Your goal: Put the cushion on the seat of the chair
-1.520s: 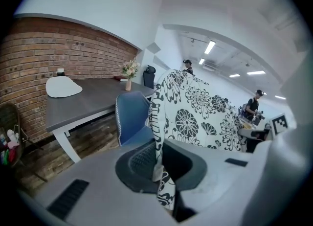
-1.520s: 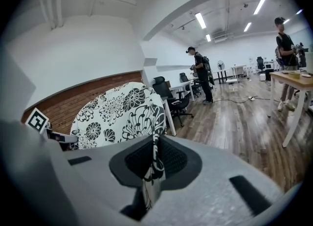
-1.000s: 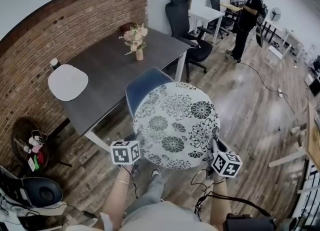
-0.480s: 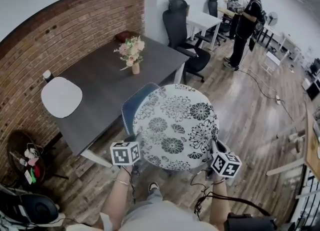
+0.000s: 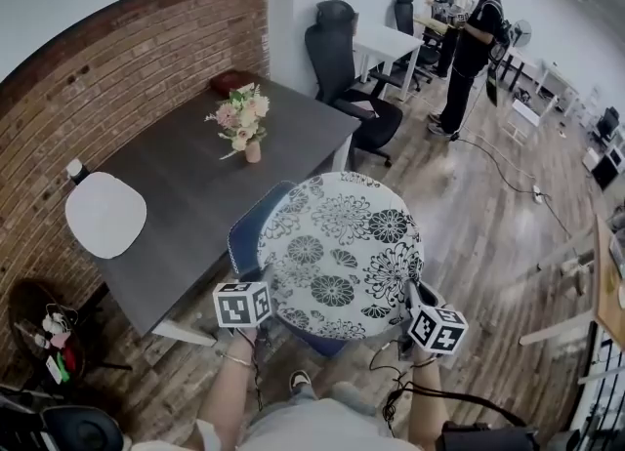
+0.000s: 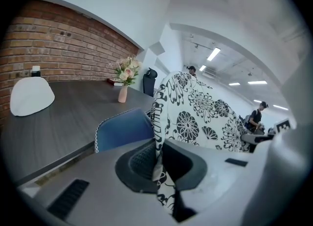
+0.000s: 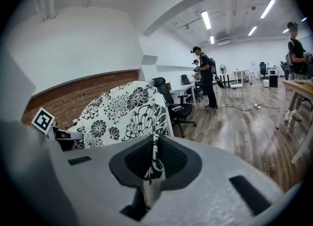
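A grey table point(image 5: 186, 181) lies ahead and to the left of the left gripper point(image 5: 264, 285), bearing a white mat point(image 5: 105, 213) and a vase of flowers point(image 5: 241, 119). The left gripper is clenched on the left edge of the round flowered cushion point(image 5: 337, 249) — fabric pinched between its jaws. The cushion spans the gap between both grippers, above the blue chair point(image 5: 250, 236), whose back shows just ahead of the left gripper. The right gripper point(image 5: 414, 295) is clamped on the cushion's right edge. Far ahead of it, a person point(image 5: 473, 34) stands on the wood floor point(image 5: 488, 215).
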The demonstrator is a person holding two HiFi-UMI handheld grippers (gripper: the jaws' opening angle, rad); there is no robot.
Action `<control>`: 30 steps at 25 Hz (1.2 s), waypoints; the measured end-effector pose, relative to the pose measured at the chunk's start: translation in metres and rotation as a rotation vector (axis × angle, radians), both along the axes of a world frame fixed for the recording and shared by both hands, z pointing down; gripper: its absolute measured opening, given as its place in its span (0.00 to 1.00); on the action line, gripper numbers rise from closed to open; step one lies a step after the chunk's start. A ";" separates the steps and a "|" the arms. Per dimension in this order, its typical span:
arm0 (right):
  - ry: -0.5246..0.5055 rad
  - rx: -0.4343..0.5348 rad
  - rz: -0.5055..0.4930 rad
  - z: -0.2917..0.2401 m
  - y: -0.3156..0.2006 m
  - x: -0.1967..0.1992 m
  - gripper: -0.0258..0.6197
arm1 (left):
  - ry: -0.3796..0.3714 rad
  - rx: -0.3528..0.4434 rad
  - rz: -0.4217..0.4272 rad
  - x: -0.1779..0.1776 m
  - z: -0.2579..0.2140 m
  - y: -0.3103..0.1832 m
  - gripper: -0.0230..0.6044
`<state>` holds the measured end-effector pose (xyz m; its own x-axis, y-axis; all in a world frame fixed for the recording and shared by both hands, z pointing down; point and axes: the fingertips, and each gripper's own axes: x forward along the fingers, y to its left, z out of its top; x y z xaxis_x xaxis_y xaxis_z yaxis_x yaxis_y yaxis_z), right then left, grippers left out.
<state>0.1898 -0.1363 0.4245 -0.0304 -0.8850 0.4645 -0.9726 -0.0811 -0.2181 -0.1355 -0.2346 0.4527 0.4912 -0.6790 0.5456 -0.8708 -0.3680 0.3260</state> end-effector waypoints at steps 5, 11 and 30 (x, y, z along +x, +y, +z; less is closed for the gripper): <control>0.007 -0.035 -0.017 0.008 -0.008 0.008 0.08 | 0.006 -0.048 -0.006 0.009 0.018 0.001 0.06; -0.013 -0.058 -0.049 0.019 -0.024 0.015 0.08 | -0.006 -0.065 -0.034 0.011 0.023 0.005 0.06; -0.066 -0.294 -0.135 0.151 -0.002 0.033 0.08 | -0.059 -0.284 -0.076 0.029 0.149 0.056 0.06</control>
